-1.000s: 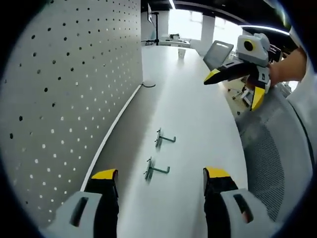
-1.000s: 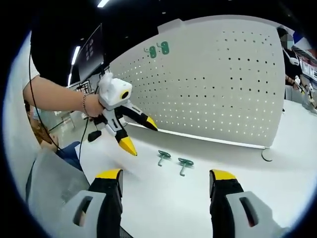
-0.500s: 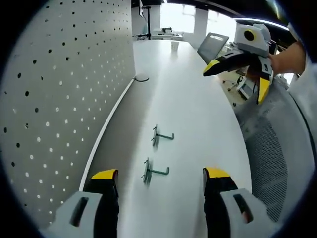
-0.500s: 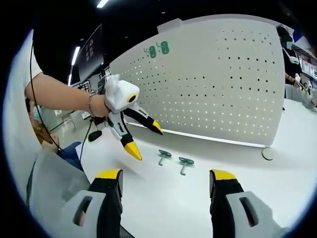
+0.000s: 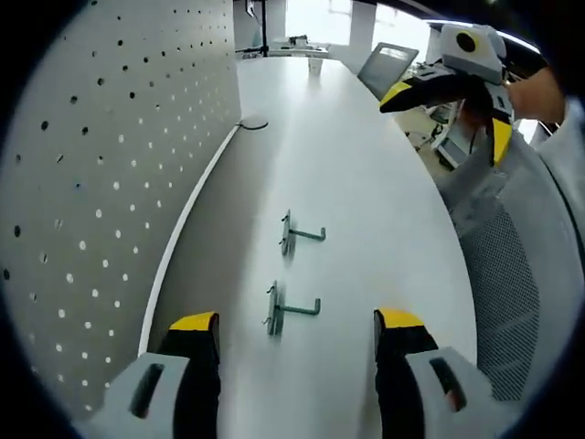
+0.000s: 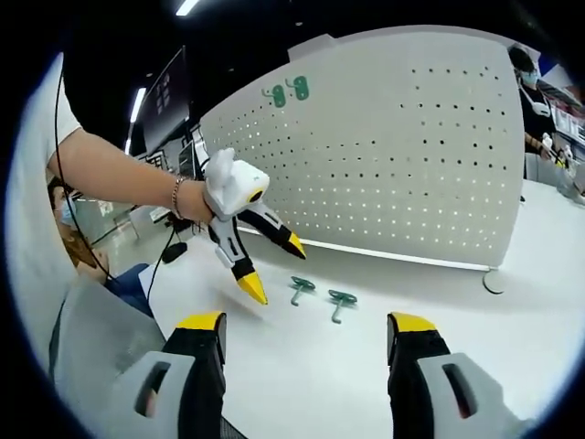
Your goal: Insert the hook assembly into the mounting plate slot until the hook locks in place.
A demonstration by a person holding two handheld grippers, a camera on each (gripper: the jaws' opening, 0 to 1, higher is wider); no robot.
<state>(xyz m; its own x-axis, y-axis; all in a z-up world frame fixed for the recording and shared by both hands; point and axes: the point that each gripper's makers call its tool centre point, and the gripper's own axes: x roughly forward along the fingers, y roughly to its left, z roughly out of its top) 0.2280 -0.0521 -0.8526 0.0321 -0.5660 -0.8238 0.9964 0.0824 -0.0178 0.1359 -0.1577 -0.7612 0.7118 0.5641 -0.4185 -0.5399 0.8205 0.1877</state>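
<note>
The near hook [image 5: 291, 311] lies on the bench [image 5: 366, 210] at 12 o'clock between the wide-open left gripper [image 5: 297, 331], so lower straight and grip its shank, while the right gripper [image 6: 306, 334] waits open, empty.

White table [image 5: 366, 183], mesh chair [image 5: 512, 274]

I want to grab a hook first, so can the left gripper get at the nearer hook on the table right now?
Probably yes: the left gripper is open, and the nearer hook lies on bare table ahead of its jaws.
</note>
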